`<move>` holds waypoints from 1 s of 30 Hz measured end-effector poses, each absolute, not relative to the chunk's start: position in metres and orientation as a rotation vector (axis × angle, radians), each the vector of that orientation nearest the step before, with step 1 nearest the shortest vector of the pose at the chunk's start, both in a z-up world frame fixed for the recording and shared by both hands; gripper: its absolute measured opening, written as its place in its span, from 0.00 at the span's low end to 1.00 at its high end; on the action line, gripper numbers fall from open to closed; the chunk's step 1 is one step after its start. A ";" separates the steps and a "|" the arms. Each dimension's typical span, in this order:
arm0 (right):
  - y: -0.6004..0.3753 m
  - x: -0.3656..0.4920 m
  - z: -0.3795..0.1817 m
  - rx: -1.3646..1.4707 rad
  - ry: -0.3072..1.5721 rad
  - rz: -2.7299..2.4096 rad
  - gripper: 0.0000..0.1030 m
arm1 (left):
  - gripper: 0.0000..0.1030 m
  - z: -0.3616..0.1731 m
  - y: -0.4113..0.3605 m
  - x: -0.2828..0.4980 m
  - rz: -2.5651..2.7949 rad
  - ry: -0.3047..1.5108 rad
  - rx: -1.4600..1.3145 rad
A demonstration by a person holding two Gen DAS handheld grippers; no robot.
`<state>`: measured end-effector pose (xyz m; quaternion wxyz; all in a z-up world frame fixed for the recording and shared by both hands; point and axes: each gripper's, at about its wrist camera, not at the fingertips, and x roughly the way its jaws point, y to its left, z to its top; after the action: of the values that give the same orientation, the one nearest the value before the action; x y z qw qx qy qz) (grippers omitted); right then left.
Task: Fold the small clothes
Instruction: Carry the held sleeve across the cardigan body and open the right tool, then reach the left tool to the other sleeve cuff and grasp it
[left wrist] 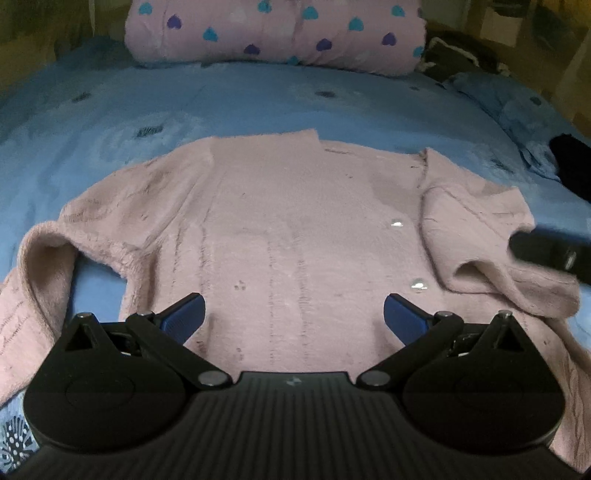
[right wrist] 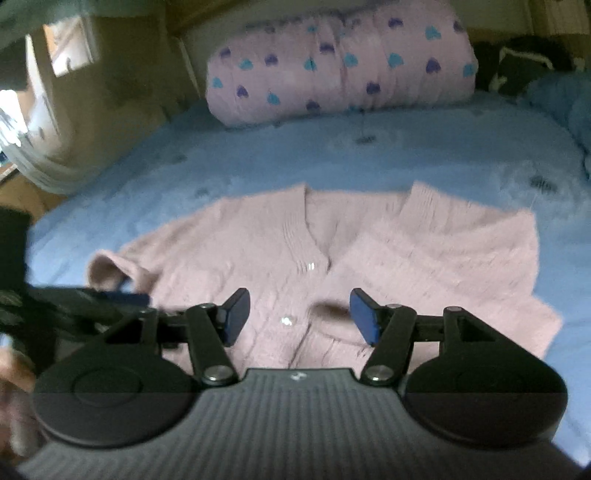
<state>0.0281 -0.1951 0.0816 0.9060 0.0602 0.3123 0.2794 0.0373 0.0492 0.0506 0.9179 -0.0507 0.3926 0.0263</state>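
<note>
Bedding filled both views: a blue bedspread (left wrist: 258, 99) ran across the frame, with a pink heart-printed pillow (left wrist: 277, 31) at the top centre. On the bedspread, in the middle of each frame, the pink cardigan (left wrist: 295, 221) lay front up and mostly flat; in the left wrist view one sleeve (left wrist: 491, 243) at the right was already turned in over the body, while the other sleeve (left wrist: 37, 288) trailed down the lower left edge. Judging from this, the sleeve-folding step was under way, and the next move would call for a grasp on the loose sleeve to bring it across the chest. The left gripper (left wrist: 294, 317) hovered at the bottom centre with fingers spread wide, gripping nothing; the right gripper (right wrist: 300, 315) likewise stood released over the small buttons (right wrist: 286, 320). A dark shape at the right edge of the left view was cut off and unclear, and motion blur softened the right view.
</note>
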 end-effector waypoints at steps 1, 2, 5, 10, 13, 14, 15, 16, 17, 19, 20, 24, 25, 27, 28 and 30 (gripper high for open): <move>-0.202 0.027 0.087 0.135 0.630 0.580 0.60 | 1.00 0.054 0.044 0.035 0.046 0.803 -0.101; -0.210 0.028 0.092 0.146 0.617 0.578 0.60 | 1.00 0.057 0.038 0.034 0.037 0.798 -0.102; -0.231 0.033 0.097 0.156 0.585 0.528 0.60 | 1.00 0.067 0.017 0.029 -0.014 0.779 -0.099; -0.274 0.050 0.085 0.163 0.540 0.484 0.61 | 1.00 0.083 -0.027 0.029 -0.079 0.739 -0.080; -0.291 0.062 0.080 0.167 0.576 0.391 0.61 | 1.00 0.086 -0.058 0.032 -0.104 0.724 -0.051; -0.297 0.065 0.081 0.185 0.584 0.368 0.61 | 1.00 0.087 -0.069 0.033 -0.115 0.719 -0.030; -0.303 0.067 0.082 0.211 0.594 0.355 0.61 | 1.00 0.087 -0.081 0.033 -0.128 0.711 -0.007; -0.309 0.067 0.082 0.233 0.602 0.347 0.61 | 1.00 0.087 -0.094 0.033 -0.140 0.702 0.015; -0.315 0.068 0.084 0.258 0.606 0.334 0.61 | 1.00 0.087 -0.104 0.033 -0.153 0.694 0.028; -0.325 0.064 0.084 0.273 0.615 0.311 0.61 | 1.00 0.085 -0.122 0.032 -0.184 0.685 0.030; -0.329 0.064 0.084 0.269 0.627 0.295 0.61 | 1.00 0.083 -0.130 0.032 -0.200 0.686 0.028; -0.340 0.067 0.078 0.254 0.672 0.225 0.61 | 1.00 0.069 -0.158 0.040 -0.229 0.702 0.077; -0.344 0.069 0.076 0.255 0.683 0.211 0.61 | 1.00 0.065 -0.163 0.043 -0.231 0.708 0.091; -0.353 0.074 0.074 0.264 0.695 0.187 0.61 | 1.00 0.058 -0.176 0.046 -0.238 0.710 0.123; -0.357 0.076 0.075 0.272 0.695 0.177 0.61 | 1.00 0.054 -0.183 0.047 -0.235 0.702 0.151; -0.366 0.077 0.077 0.305 0.685 0.159 0.61 | 1.00 0.047 -0.198 0.048 -0.223 0.679 0.222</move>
<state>0.0772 -0.3663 0.0767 0.9275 0.1488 0.3341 0.0775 0.0482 -0.1976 0.0471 0.9307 0.1085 0.3318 -0.1091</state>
